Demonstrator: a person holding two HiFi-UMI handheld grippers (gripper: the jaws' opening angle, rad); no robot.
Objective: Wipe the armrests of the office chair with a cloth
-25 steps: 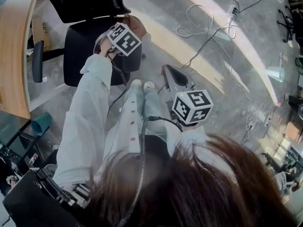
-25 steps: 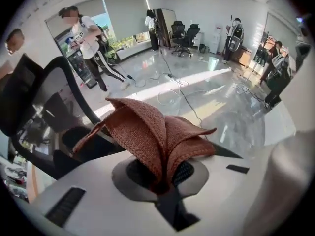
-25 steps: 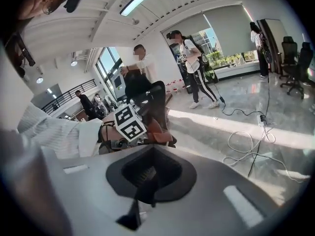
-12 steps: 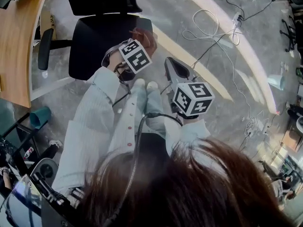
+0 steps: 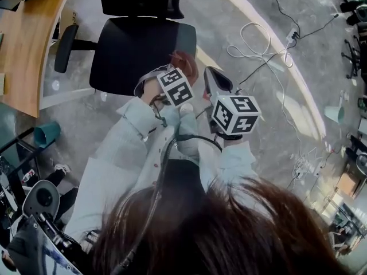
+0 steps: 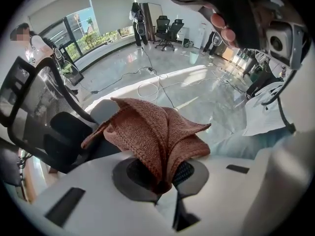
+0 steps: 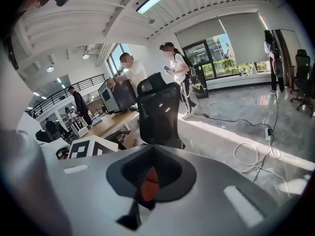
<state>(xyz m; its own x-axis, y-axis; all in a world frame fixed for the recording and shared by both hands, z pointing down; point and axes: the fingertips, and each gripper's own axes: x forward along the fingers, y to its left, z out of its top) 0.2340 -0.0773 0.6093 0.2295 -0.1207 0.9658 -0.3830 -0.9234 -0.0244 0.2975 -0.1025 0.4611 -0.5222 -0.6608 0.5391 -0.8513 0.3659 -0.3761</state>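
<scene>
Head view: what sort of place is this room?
Probably an open-plan office: a black office chair stands beside a curved wooden desk, and the right gripper view shows tall windows with roller blinds.

Shows coarse, matt rust-brown knit on the cloth [image 6: 157, 132]; smooth matt grey plastic on the left gripper [image 6: 165, 183] and right gripper [image 7: 142, 193]; open black mesh on the chair back [image 6: 34, 107], matt black fabric on the seat [image 5: 137, 50]; pale smooth wood on the desk [image 5: 28, 50]; glossy polished floor [image 5: 218, 16]
</scene>
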